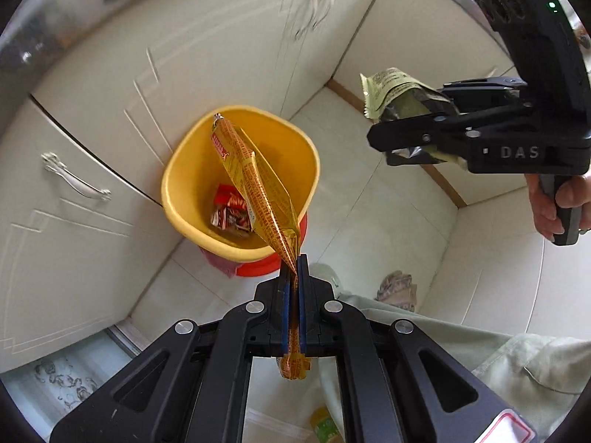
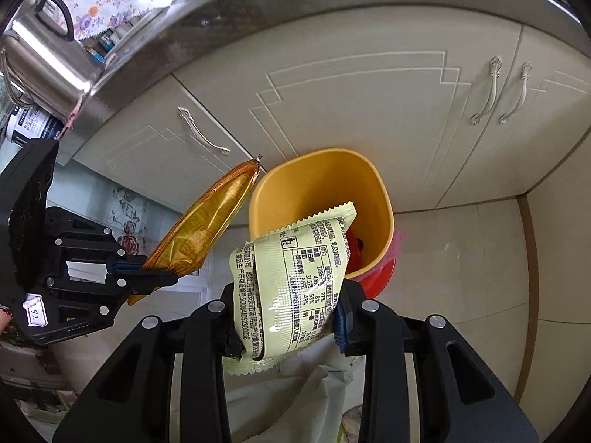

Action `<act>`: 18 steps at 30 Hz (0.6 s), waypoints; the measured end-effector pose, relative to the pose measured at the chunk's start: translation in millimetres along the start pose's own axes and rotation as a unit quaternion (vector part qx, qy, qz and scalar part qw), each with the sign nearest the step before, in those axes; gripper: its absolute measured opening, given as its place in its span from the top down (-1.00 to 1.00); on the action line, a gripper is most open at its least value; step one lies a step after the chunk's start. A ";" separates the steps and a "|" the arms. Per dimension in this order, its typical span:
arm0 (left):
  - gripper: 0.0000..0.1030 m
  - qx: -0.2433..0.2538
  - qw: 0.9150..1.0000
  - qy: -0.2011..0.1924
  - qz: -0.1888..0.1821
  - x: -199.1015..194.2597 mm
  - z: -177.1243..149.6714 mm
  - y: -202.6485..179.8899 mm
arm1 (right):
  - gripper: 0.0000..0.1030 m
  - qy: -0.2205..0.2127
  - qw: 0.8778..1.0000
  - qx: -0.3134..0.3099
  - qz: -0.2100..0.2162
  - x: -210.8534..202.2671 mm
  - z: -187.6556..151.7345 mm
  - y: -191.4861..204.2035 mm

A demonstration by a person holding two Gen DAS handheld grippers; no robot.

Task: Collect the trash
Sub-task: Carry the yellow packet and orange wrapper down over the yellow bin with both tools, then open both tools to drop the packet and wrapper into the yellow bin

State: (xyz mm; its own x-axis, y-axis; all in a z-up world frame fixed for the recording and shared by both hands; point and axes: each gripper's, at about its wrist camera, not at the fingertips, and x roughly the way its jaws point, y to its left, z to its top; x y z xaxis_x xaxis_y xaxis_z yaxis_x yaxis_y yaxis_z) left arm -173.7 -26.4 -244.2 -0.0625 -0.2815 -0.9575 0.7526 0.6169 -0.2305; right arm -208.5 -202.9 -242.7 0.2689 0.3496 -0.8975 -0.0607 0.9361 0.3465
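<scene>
A yellow bin (image 1: pixel 184 199) stands on the floor against the cabinets; it also shows in the right wrist view (image 2: pixel 317 184). A red wrapper (image 1: pixel 231 212) lies inside it. My left gripper (image 1: pixel 293 262) is shut on an orange-gold wrapper (image 1: pixel 255 184), held above the bin's near rim; the wrapper shows left of the bin in the right wrist view (image 2: pixel 207 225). My right gripper (image 2: pixel 295 295) is shut on a pale green packet (image 2: pixel 295 269), held above the bin's near side. In the left wrist view the right gripper (image 1: pixel 384 140) and its packet (image 1: pixel 391 88) are up at the right.
Cream cabinet doors (image 2: pixel 332 103) with metal handles (image 1: pixel 74 177) stand behind the bin. A red base (image 2: pixel 380 273) sits under the bin. The tiled floor (image 1: pixel 388 221) spreads to the right. A steel countertop edge (image 2: pixel 258 7) runs above, with a kettle (image 2: pixel 40 55).
</scene>
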 end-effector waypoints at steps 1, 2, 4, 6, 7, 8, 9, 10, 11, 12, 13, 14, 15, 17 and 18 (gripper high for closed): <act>0.91 -0.009 1.000 0.012 -0.001 12.9 4.6 8.9 | 0.32 0.009 1.000 0.000 0.002 9.1 2.1 -4.0; 0.91 -0.017 1.000 0.019 -0.004 23.0 6.6 13.4 | 0.32 0.018 1.000 0.003 0.005 21.1 5.6 -9.6; 0.91 -0.033 0.999 0.036 -0.006 46.2 13.7 26.0 | 0.32 0.035 0.999 0.008 0.013 42.8 11.0 -18.7; 0.91 -0.045 0.998 0.052 -0.007 67.7 14.4 33.5 | 0.32 0.054 0.998 0.007 0.013 68.0 15.1 -26.8; 0.91 -0.048 0.997 0.058 -0.007 76.0 14.5 35.8 | 0.32 0.063 0.998 0.007 0.016 79.8 17.0 -30.1; 0.91 -0.054 0.996 0.066 -0.009 87.5 16.4 41.5 | 0.32 0.070 0.997 0.006 0.017 88.5 18.6 -32.4; 0.91 -0.058 0.996 0.071 -0.010 95.0 17.1 45.1 | 0.32 0.077 0.997 0.006 0.020 97.7 20.1 -36.8; 0.92 -0.062 0.995 0.075 -0.011 101.1 17.1 47.5 | 0.32 0.085 0.996 0.008 0.024 108.7 21.8 -40.6; 0.91 -0.068 0.994 0.081 -0.013 109.5 18.4 51.2 | 0.32 0.091 0.996 0.010 0.026 117.4 23.8 -43.1; 0.91 -0.073 0.994 0.085 -0.015 116.1 19.0 54.9 | 0.32 0.095 0.995 0.011 0.027 124.0 26.8 -44.2; 0.91 -0.076 0.993 0.086 -0.017 118.5 17.5 57.6 | 0.32 0.100 0.994 0.013 0.028 132.6 28.3 -47.7; 0.91 -0.081 0.993 0.088 -0.020 123.6 18.3 59.7 | 0.32 0.104 0.994 0.015 0.030 137.8 29.7 -49.4; 0.91 -0.086 0.992 0.089 -0.023 128.1 18.8 61.7 | 0.32 0.108 0.993 0.020 0.034 144.5 31.1 -52.3; 0.91 -0.093 0.991 0.091 -0.027 135.7 19.3 63.5 | 0.32 0.114 0.992 0.030 0.043 155.1 33.2 -55.6; 0.91 -0.096 0.991 0.091 -0.027 139.7 18.9 63.7 | 0.32 0.117 0.992 0.033 0.044 160.8 34.0 -57.7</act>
State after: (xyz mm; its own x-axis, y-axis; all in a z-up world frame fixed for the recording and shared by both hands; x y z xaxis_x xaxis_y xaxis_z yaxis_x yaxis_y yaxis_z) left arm -122.1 -40.3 -389.3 -0.2300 -0.1914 -0.9542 0.6081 0.7372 -0.2945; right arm -129.1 -202.1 -397.7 0.0352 0.4368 -0.8989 -0.0097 0.8995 0.4367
